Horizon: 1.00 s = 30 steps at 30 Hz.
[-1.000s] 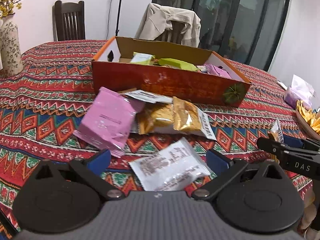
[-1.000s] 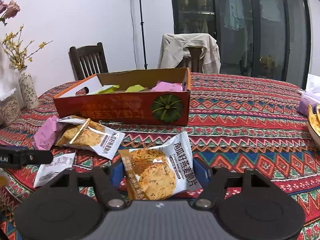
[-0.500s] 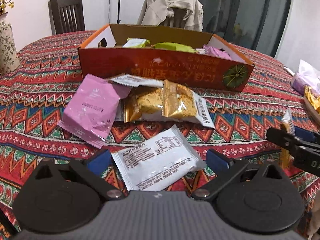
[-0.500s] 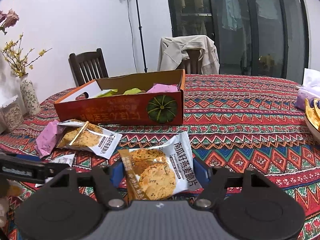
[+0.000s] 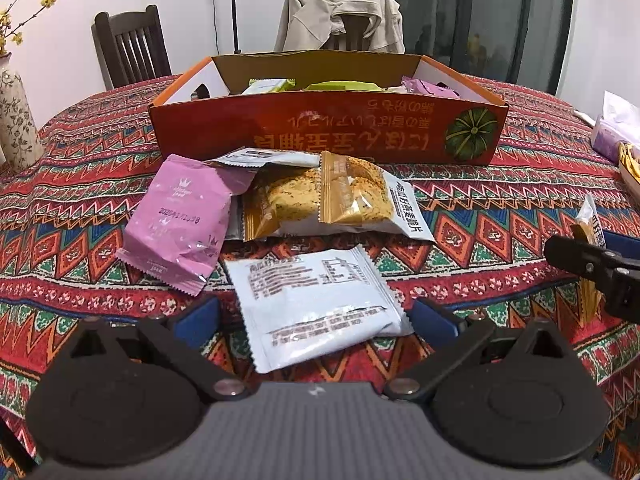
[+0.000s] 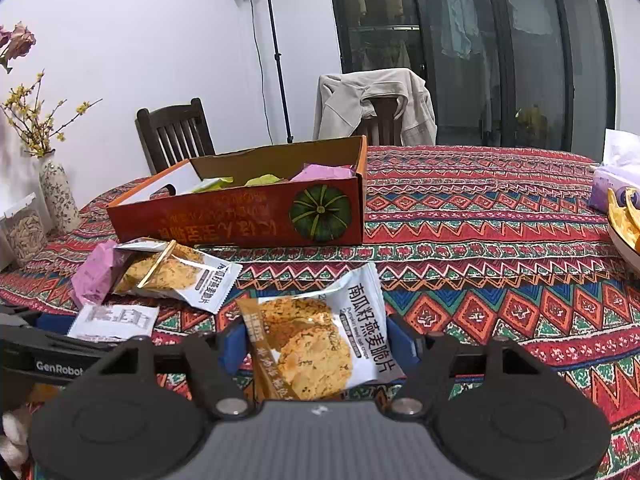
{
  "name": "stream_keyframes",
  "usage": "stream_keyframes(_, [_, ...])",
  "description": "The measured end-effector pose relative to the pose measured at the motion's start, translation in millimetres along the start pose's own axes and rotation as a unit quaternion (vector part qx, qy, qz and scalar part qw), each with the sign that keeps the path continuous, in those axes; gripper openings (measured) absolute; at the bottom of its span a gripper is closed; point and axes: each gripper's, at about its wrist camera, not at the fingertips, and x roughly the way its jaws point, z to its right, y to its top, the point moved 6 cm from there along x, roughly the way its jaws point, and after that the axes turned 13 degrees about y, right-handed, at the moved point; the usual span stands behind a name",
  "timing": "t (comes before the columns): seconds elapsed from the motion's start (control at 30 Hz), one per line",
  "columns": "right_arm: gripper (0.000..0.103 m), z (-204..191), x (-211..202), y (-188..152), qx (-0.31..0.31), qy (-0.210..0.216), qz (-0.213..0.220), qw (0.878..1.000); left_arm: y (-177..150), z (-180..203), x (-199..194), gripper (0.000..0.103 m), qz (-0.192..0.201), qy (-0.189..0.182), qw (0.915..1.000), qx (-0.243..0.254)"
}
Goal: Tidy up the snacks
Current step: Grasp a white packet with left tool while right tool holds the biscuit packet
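My left gripper (image 5: 316,316) is open around a white snack packet (image 5: 316,300) that lies face down on the tablecloth, between the blue pads without clear contact. Beyond it lie a pink packet (image 5: 180,220) and a gold cookie packet (image 5: 332,200). An orange cardboard box (image 5: 328,128) with several snacks inside stands behind them. My right gripper (image 6: 316,344) is shut on a cookie packet (image 6: 320,344) and holds it up above the table. The box (image 6: 248,216) also shows in the right wrist view, left of centre.
A patterned vase (image 5: 16,120) stands at the far left. A tissue pack (image 6: 612,184) and a bowl (image 6: 624,236) sit at the right. Chairs (image 6: 176,132) stand behind the table. A jar (image 6: 24,232) is near the vase.
My left gripper has moved in over the white packet, which now sits between its open pads. My right gripper has lifted a little with the cookie packet still held.
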Motion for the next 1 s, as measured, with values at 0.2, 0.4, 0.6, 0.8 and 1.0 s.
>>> stream_keyframes(0.2, [0.071,-0.8,-0.4,-2.8,0.001,-0.002,0.000,1.000,-0.1,-6.6,-6.6,0.078,0.010,-0.001,0.9999,-0.005])
stream_keyframes(0.4, [0.071,-3.3,-0.7,-3.3,-0.001,-0.001,0.000,1.000,0.4,-11.7,-15.0,0.039,0.014,-0.040,0.9991,-0.009])
stream_keyframes(0.6, [0.071,-8.8,-2.3,-2.8,-0.006,-0.002,0.000,1.000,-2.4,-8.0,-19.8,0.015,0.017,-0.056,0.9983,0.002])
stream_keyframes(0.8, [0.071,-12.7,-6.6,-2.6,-0.010,-0.006,0.001,1.000,-2.5,-10.9,-26.3,0.015,0.026,-0.062,0.9977,0.000])
stream_keyframes(1.0, [0.071,-15.6,-8.9,-2.2,-0.013,-0.008,0.001,1.000,-0.6,-17.7,-31.4,0.015,0.033,-0.065,0.9973,-0.006])
